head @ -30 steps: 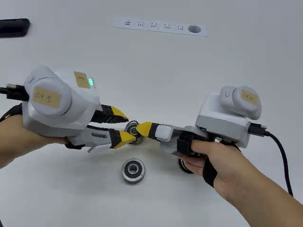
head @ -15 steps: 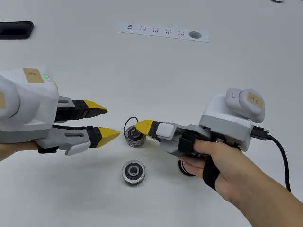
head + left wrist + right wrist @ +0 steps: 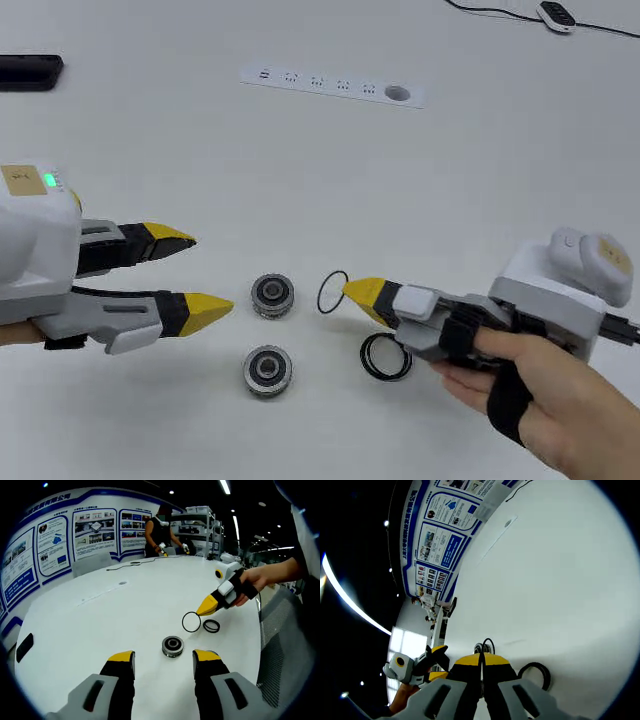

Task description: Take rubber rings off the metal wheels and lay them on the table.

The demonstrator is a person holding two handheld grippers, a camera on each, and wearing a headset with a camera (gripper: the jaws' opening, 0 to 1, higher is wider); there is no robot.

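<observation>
Around the broad white desk (image 3: 300, 150) ran a hall of blue wall posters (image 3: 55, 540), with another person (image 3: 161, 530) busy at the desk's far end. Its top was smooth and bare. A power strip (image 3: 330, 84) lay toward the far edge and a flat black object (image 3: 30, 72) at the far left edge.

Over the near left part the left gripper (image 3: 210, 272) hovered, its fingers spread wide with nothing between them. From the near right the right gripper (image 3: 358, 293) reached in, its fingers closed to a point on a thin black rubber ring (image 3: 320, 296). The ring stood upright off the surface, just beside the farther wheel (image 3: 272, 294). The nearer wheel (image 3: 267, 368) sat closer to the near edge. What looked like two loose rings (image 3: 364, 358) lay flat and overlapping under the right gripper.

The wheels looked dense enough to stay put, though they might slide on that slick top. The rings looked feather-light, soft and stretchy. I judged a pinch on the band itself the only hold. A gentle release seemed best, since such a ring could cling to the fingers or bounce.
</observation>
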